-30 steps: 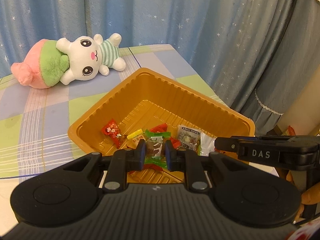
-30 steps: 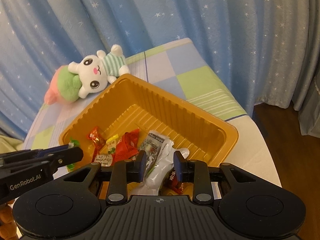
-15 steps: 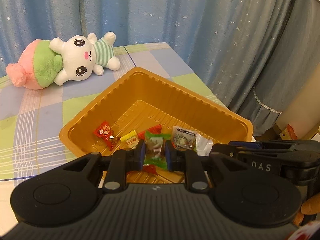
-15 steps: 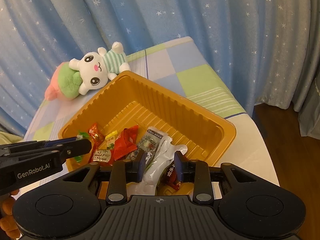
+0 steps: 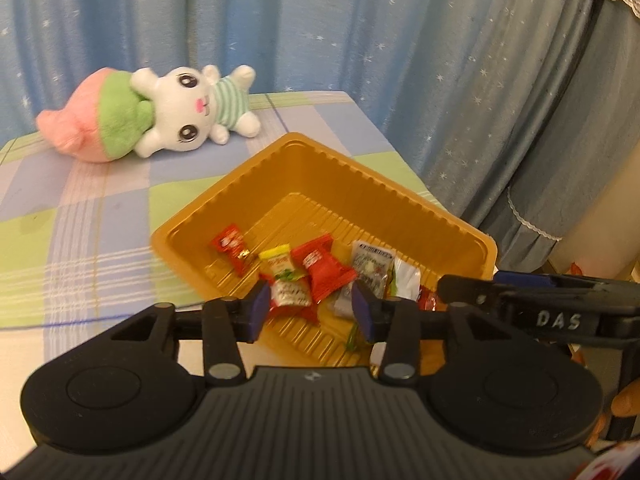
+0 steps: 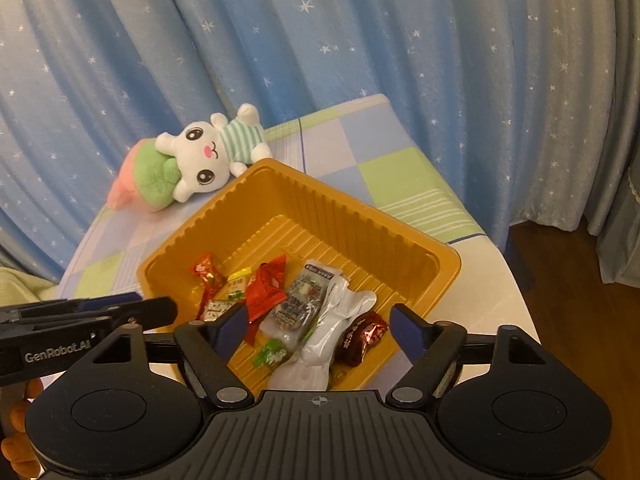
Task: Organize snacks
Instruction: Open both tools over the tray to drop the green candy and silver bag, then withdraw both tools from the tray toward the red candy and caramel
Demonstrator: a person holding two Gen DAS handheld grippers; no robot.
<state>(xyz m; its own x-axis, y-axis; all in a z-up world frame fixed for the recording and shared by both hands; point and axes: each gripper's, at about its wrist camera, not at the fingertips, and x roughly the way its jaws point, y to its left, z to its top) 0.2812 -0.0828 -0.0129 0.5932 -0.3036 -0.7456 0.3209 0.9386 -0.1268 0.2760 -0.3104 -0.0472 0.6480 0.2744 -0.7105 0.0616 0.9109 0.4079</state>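
Note:
An orange plastic tray (image 5: 400, 196) (image 6: 360, 216) on the checked tablecloth holds several wrapped snacks: red packets (image 5: 326, 270) (image 6: 266, 286), a yellow-green one (image 5: 278, 264), a silver printed one (image 6: 304, 298), a white packet (image 6: 336, 320) and a dark red candy (image 6: 362, 338). My left gripper (image 5: 310, 310) is open and empty above the tray's near corner. My right gripper (image 6: 320, 326) is open and empty above the near snacks. A green-wrapped candy (image 6: 272, 354) lies in the tray under it.
A plush bunny with a pink and green body (image 5: 160, 120) (image 6: 188, 164) lies on the table behind the tray. Blue star curtains hang behind. The table edge (image 6: 508, 280) drops to wooden floor on the right.
Both grippers opened. The left let go of the green-wrapped candy and the right let go of the white packet; both now lie in the tray. Both grippers drew back slightly.

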